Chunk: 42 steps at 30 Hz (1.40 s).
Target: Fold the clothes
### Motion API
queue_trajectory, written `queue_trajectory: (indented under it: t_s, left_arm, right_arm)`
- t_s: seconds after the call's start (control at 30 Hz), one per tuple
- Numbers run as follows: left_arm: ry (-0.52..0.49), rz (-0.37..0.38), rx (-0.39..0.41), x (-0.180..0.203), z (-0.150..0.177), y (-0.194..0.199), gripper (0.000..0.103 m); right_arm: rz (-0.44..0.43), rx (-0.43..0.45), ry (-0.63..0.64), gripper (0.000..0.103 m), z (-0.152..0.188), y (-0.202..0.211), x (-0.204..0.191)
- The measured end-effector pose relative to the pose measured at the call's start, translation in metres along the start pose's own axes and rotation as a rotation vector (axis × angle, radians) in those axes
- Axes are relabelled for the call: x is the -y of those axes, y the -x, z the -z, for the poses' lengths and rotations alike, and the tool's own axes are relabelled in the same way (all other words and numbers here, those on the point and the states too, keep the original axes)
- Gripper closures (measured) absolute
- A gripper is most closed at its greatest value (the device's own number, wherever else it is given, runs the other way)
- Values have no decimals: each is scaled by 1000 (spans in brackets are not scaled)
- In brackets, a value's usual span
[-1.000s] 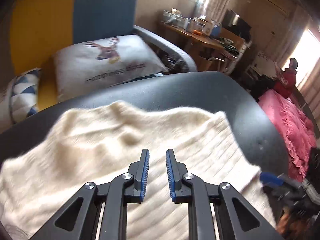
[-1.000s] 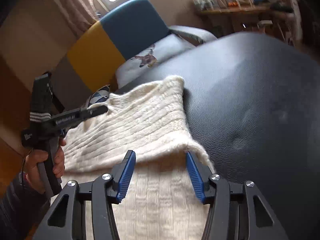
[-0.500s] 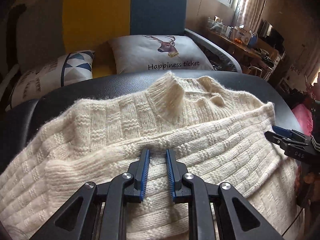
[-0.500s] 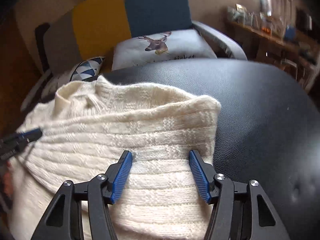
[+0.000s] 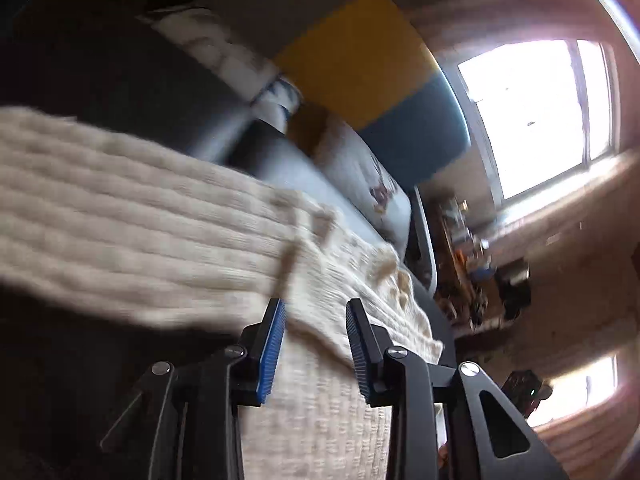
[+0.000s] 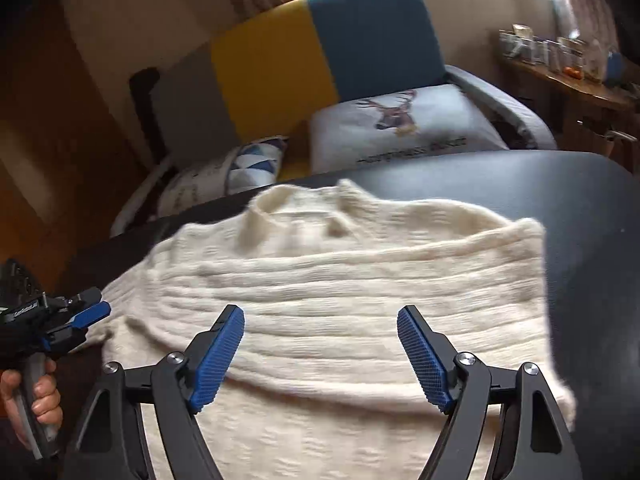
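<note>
Both tools are opening: the left tool [image 5: 314,344] and right tool [image 6: 320,356] have released the folded cream cable-knit sweater [image 6: 360,280] on the black padded surface [image 6: 580,208]; this fold looks complete.

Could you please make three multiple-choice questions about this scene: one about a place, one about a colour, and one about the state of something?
1. Where does the cream sweater lie?
A. On the black padded surface
B. On the deer cushion
C. On the wooden side table

2. What colours are on the back of the sofa?
A. Red and green
B. Grey, yellow and blue
C. All white

3. How stands the right gripper?
A. Clamped on a sleeve
B. Jaws apart, holding nothing
C. Holding a cushion

Answers:
1 A, the knit spreads over the black surface.
2 B, three panels show in the right wrist view.
3 B, its jaws are opening and no cloth is pinched between the blue pads.
</note>
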<state>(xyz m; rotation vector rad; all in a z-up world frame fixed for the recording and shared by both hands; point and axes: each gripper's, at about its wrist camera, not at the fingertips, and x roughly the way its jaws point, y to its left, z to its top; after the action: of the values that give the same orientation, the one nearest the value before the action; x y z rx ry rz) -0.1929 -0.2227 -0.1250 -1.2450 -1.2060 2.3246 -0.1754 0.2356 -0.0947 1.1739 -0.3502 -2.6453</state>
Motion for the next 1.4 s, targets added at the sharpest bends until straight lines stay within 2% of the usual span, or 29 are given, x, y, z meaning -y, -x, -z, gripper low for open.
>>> queue_trajectory:
  t_s: [0.17, 0.23, 0.33, 0.47, 0.7, 0.77, 0.83, 0.9, 1.03, 1.17, 1.4]
  left_arm:
    - [252, -119, 184, -116, -18, 113, 70]
    - [328, -143, 248, -149, -23, 145, 69]
    - [450, -141, 293, -189, -30, 170, 68]
    - [537, -102, 303, -217, -40, 170, 67]
    - [631, -38, 339, -230, -56, 152, 66]
    - [659, -39, 354, -232, -57, 148, 73]
    - [708, -49, 350, -237, -56, 143, 98]
    - [734, -45, 361, -239, -55, 141, 97]
    - [648, -68, 372, -214, -59, 140, 98]
    - [484, -28, 344, -156, -69, 131, 98]
    - [194, 51, 185, -29, -66, 72, 98]
  right_arm:
    - [-94, -68, 90, 23, 22, -26, -79]
    - [-115, -81, 106, 23, 30, -31, -98]
    - [-141, -95, 124, 23, 39, -35, -122]
    - [-141, -104, 139, 23, 44, -35, -137]
    - [-109, -101, 136, 22, 41, -28, -132]
    - [-95, -98, 131, 22, 41, -27, -128]
    - [-86, -99, 109, 22, 41, -28, -120]
    - [-77, -101, 80, 22, 43, -29, -111]
    - [-70, -103, 32, 22, 44, -28, -95]
    - [-68, -106, 5, 22, 41, -29, -84]
    - [-31, -99, -21, 22, 31, -36, -71]
